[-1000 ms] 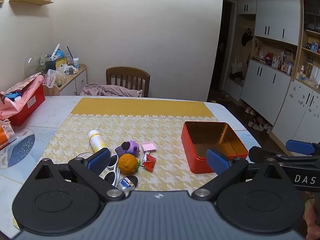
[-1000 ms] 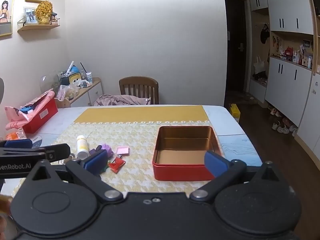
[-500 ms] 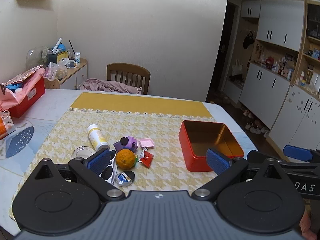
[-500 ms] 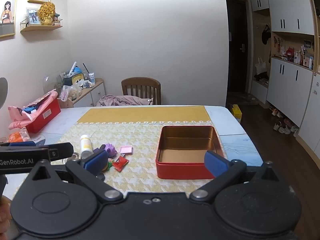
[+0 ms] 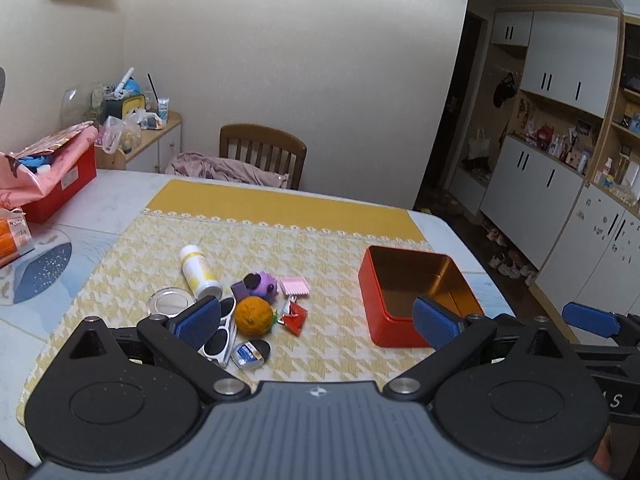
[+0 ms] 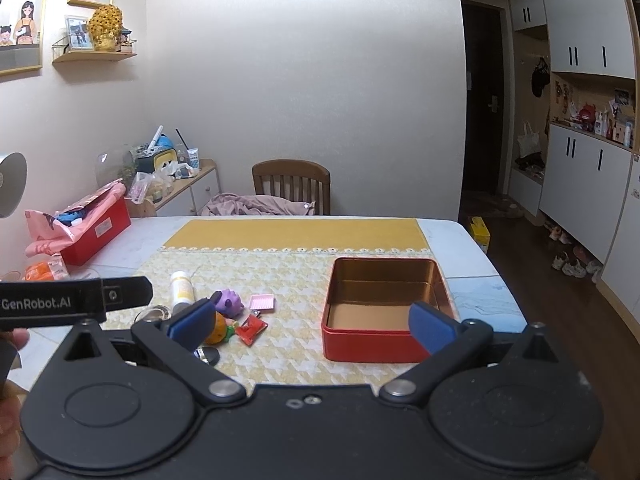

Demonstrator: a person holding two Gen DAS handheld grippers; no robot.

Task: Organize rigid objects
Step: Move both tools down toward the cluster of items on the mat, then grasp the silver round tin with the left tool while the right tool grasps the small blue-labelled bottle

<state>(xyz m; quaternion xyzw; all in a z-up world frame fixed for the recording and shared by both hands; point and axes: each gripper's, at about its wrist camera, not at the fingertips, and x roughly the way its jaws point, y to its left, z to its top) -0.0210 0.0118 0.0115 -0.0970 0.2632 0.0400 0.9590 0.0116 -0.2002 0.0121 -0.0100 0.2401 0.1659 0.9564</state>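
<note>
An open, empty red tin box (image 5: 416, 300) (image 6: 380, 312) stands on the yellow mat's right side. A pile of small objects lies left of it: a white and yellow bottle (image 5: 198, 272), a purple toy (image 5: 260, 285), an orange (image 5: 253, 315), a pink comb (image 5: 295, 285), a red packet (image 5: 295, 315), white sunglasses (image 5: 219, 336), a small blue tin (image 5: 250, 354) and a round metal lid (image 5: 170, 302). My left gripper (image 5: 316, 320) is open, above the table's near edge. My right gripper (image 6: 312, 322) is open, before the box.
A red box with pink wrapping (image 5: 52, 176) and an orange packet (image 5: 14, 236) sit at the table's left. A wooden chair (image 5: 262, 158) with cloth stands at the far side. White cabinets (image 5: 560, 152) line the right wall.
Both grippers have pulled back and risen a little, so the table items look smaller and lower in view. Nothing on the table has moved.
</note>
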